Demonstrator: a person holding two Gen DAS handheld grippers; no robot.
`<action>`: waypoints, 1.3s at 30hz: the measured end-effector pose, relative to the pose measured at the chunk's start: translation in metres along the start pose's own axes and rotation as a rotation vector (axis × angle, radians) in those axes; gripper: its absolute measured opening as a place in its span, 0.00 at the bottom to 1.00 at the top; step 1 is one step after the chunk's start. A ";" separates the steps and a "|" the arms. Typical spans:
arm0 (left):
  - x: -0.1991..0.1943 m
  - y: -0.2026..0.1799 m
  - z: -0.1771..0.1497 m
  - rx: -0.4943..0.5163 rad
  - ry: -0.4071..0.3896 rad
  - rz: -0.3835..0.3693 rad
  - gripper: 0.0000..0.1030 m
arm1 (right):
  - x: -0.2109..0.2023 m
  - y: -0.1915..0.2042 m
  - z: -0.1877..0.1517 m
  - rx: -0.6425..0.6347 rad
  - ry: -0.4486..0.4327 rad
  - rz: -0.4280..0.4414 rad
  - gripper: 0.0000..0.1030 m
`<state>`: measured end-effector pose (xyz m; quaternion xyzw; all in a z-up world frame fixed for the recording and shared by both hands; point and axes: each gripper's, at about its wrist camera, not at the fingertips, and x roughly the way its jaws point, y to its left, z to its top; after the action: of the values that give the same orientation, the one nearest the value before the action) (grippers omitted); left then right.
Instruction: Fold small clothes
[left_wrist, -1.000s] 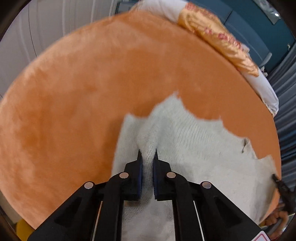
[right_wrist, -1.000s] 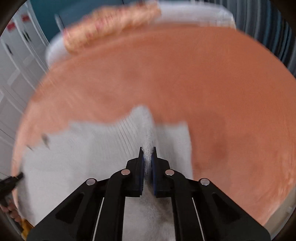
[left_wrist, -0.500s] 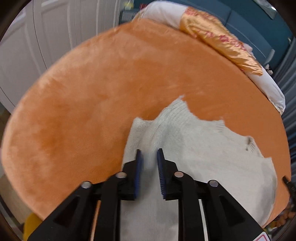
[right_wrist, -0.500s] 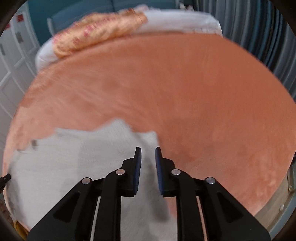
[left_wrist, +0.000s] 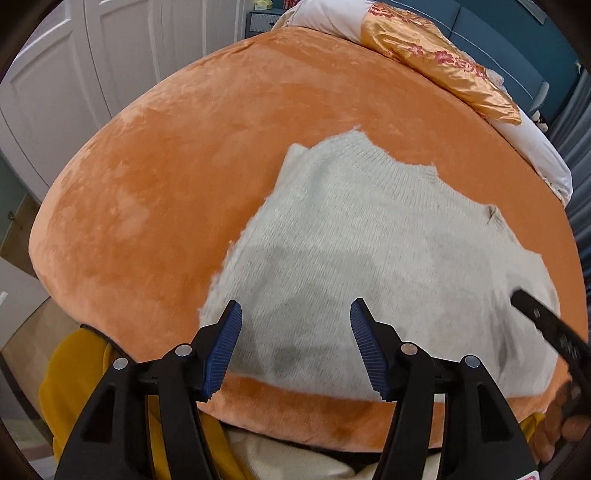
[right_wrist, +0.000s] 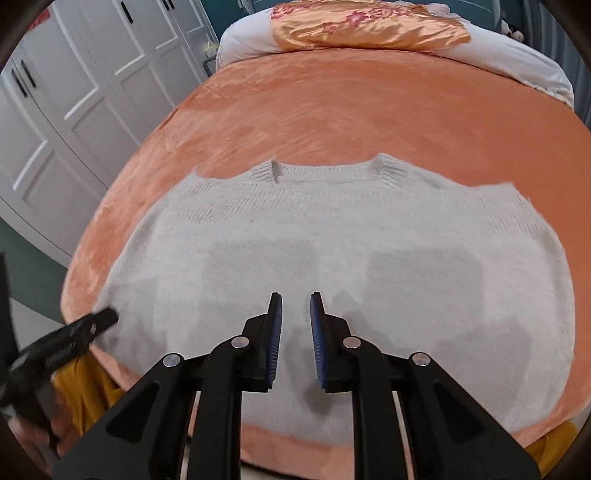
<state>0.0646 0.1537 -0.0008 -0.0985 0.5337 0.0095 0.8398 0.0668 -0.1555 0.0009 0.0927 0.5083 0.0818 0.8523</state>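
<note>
A pale grey knitted sweater (left_wrist: 369, 251) lies spread flat on the orange bed cover (left_wrist: 166, 184), neck away from me; it also shows in the right wrist view (right_wrist: 332, 229). My left gripper (left_wrist: 295, 317) is wide open and empty above the sweater's near left hem. My right gripper (right_wrist: 295, 306) is open a little and empty, above the middle of the sweater's lower part. The right gripper's finger shows at the right edge of the left wrist view (left_wrist: 546, 328); the left gripper shows at the left edge of the right wrist view (right_wrist: 66, 336).
A gold floral pillow (right_wrist: 369, 26) lies on white bedding (right_wrist: 243, 44) at the head of the bed. White wardrobe doors (right_wrist: 74, 92) stand to the left. Yellow fabric (left_wrist: 74, 369) sits below the bed's near edge.
Both grippers let go of the sweater, opened and pulled back toward the bed's near edge. The sweater now lies flat.
</note>
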 end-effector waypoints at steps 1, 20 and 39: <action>0.000 0.000 -0.001 0.003 0.000 -0.002 0.58 | 0.007 0.000 0.002 0.003 0.010 -0.007 0.15; 0.040 0.060 -0.003 -0.270 0.087 -0.093 0.72 | 0.061 0.007 -0.012 -0.045 0.112 -0.078 0.15; -0.082 -0.155 0.034 0.206 -0.181 -0.404 0.12 | -0.043 -0.074 -0.051 0.146 -0.053 0.089 0.32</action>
<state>0.0786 0.0147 0.1105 -0.1159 0.4238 -0.2044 0.8747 0.0050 -0.2331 -0.0038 0.1792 0.4854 0.0798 0.8520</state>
